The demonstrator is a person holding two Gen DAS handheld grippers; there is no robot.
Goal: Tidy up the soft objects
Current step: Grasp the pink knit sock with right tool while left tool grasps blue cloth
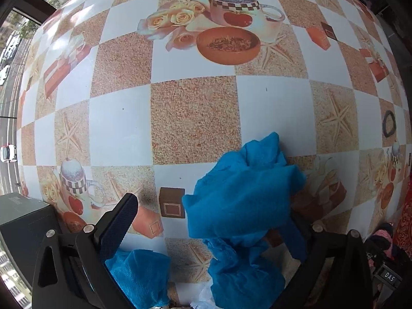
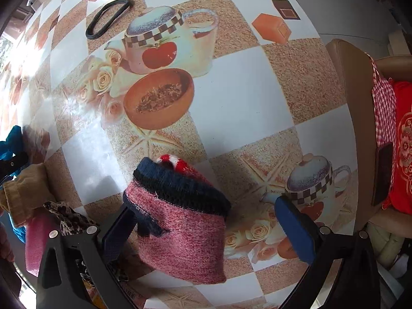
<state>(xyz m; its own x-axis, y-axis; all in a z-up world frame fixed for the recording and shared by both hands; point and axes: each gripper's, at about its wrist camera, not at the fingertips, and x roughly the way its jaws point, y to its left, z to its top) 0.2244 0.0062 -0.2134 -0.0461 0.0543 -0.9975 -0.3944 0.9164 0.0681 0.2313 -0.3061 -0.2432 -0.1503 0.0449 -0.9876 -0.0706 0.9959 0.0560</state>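
The blue cloth (image 1: 244, 190) lies crumpled between the spread fingers of our left gripper (image 1: 216, 211), draped over the right finger. Our right gripper (image 2: 206, 221) gapes around the pink knitted hat (image 2: 180, 229) on the checkered tablecloth (image 2: 244, 97); a black band (image 2: 108, 16) lies well beyond

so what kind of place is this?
Likely a home dining or living room: a printed vinyl tablecloth, a cushioned chair beside the table, and a window overlooking a street.

The left gripper's right finger is hidden by the blue cloth (image 1: 242, 195); the pile of soft things (image 2: 31, 200) — cut off at the frame's left edge.
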